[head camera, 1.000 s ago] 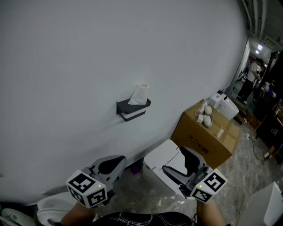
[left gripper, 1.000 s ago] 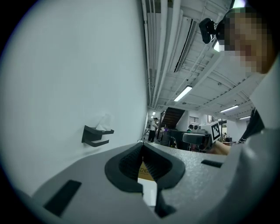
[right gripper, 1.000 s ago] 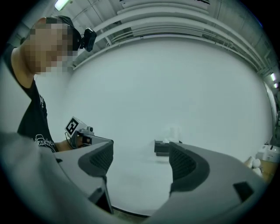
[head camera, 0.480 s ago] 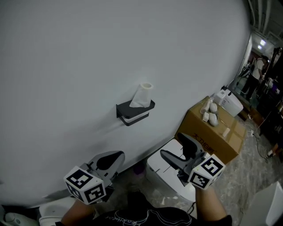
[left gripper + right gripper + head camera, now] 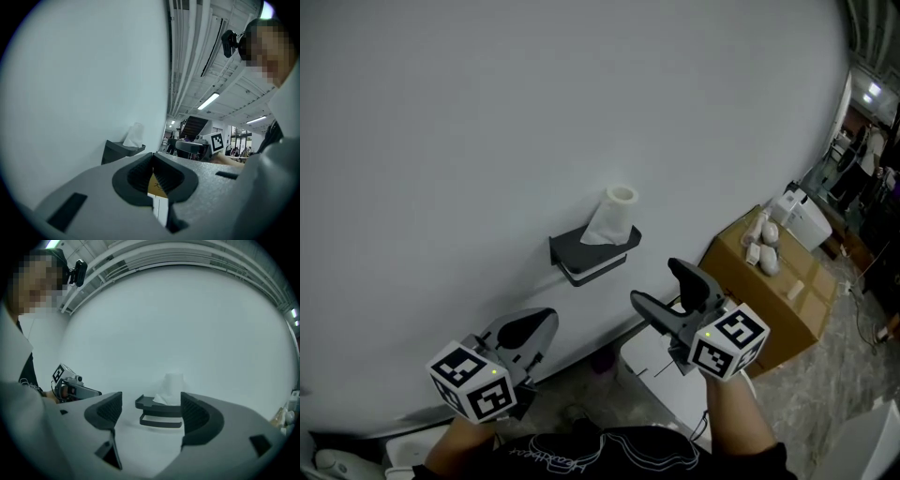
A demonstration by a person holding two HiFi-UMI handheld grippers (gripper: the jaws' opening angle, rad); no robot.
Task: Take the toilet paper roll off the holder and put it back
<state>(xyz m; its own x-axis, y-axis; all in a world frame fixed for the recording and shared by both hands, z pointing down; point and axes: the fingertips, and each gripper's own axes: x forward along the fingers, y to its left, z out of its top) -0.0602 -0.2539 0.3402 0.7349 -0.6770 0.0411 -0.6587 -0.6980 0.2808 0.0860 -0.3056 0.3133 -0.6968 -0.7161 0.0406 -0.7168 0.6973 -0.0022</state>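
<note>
While the white toilet paper roll (image 5: 616, 215) stands atop the black wall holder (image 5: 592, 253) mid-frame, we hold our right tongs (image 5: 656, 283) wide apart and empty below it. Our left tongs (image 5: 528, 327), lower left, sit closed on nothing.

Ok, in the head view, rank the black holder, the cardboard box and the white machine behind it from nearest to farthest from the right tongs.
1. The black holder, on the wall just ahead and left of the right tongs.
2. The cardboard box, down on the floor to the right.
3. The white machine, past the box's far end, farthest right.
</note>
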